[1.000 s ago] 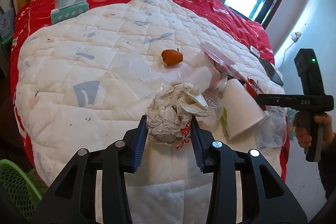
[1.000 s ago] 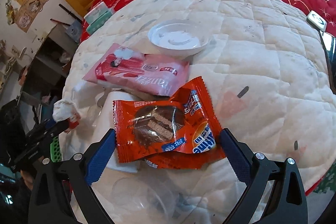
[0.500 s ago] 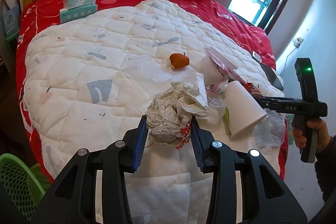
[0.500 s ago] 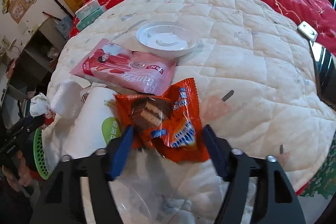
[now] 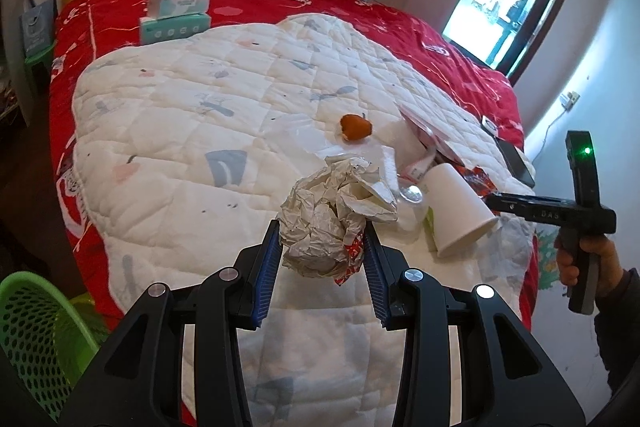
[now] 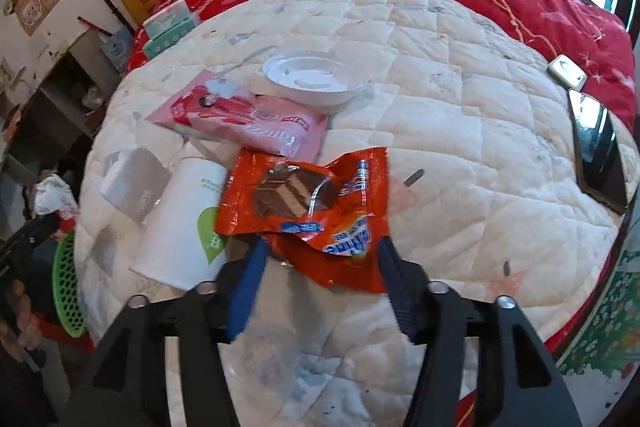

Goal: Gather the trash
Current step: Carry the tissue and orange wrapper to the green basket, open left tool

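Observation:
My left gripper (image 5: pixel 320 251) is shut on a crumpled white paper ball (image 5: pixel 328 219) and holds it above the white quilt (image 5: pixel 200 131). My right gripper (image 6: pixel 320 259) is shut on an orange wafer wrapper (image 6: pixel 312 203), lifted off the quilt (image 6: pixel 460 147). On the quilt lie a white paper cup (image 6: pixel 180 223) on its side, a pink snack packet (image 6: pixel 244 119), a white plastic lid (image 6: pixel 316 79) and an orange fruit piece (image 5: pixel 356 127). The cup (image 5: pixel 456 207) also shows in the left wrist view.
A green mesh basket (image 5: pixel 36 339) stands on the floor at the bed's near left; it also shows in the right wrist view (image 6: pixel 68 283). Tissue boxes (image 5: pixel 176 15) sit near the headboard. A phone (image 6: pixel 596 147) and a small white device (image 6: pixel 568 71) lie at the bed's right edge.
My right gripper closed on the orange wrapper and lifted it back from the cup. My left gripper rose and drew back with the paper ball.

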`<state>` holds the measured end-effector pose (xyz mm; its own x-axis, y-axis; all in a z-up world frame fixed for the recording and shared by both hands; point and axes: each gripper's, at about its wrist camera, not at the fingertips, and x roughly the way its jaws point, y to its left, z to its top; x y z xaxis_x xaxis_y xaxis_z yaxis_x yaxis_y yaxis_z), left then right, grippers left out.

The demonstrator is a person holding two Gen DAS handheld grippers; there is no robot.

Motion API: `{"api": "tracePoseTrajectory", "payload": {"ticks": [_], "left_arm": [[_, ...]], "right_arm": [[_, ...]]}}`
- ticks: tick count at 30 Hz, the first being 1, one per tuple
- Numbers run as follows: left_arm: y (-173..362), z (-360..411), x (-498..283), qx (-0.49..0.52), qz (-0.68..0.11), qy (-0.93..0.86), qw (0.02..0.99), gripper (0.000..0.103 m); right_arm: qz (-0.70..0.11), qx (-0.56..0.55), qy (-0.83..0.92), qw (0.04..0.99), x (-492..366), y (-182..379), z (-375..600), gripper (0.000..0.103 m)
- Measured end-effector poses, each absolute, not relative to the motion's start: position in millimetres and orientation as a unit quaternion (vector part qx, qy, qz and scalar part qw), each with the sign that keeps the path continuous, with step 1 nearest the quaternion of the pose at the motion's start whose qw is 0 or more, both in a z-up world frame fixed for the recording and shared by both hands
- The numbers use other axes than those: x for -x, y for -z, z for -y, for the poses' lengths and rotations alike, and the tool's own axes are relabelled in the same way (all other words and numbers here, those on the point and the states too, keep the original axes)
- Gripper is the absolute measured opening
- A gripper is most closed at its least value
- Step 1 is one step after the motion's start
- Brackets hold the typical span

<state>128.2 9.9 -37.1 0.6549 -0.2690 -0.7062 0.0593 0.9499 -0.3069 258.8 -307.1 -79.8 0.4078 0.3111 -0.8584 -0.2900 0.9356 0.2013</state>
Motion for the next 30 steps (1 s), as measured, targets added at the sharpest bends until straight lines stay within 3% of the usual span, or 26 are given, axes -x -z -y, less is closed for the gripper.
{"api": "tracePoseTrajectory", "payload": {"ticks": [2, 6, 11, 14, 30], "left_arm": [[39, -14, -128, 0.134, -0.407, 0.088, 0.899, 0.039], [43, -17, -130, 0.137, -0.411, 0.083, 0.898, 0.039], [46, -20, -131, 0.14, -0.414, 0.079, 0.896, 0.039], [45, -21, -128, 0.142, -0.413, 0.078, 0.896, 0.039], [19, -52, -76, 0.166, -0.381, 0.064, 0.908, 0.039]], "right_arm": [[-0.521, -0.007, -0.184, 0.834, -263, 84, 306, 0.068], [-0.526, 0.0, -0.176, 0.832, -272, 93, 303, 0.07], [-0.514, 0.003, -0.158, 0.843, -273, 96, 306, 0.042], [-0.506, -0.027, -0.159, 0.847, -270, 89, 317, 0.031], [-0.444, -0.069, -0.159, 0.879, -217, 18, 335, 0.025]]}}
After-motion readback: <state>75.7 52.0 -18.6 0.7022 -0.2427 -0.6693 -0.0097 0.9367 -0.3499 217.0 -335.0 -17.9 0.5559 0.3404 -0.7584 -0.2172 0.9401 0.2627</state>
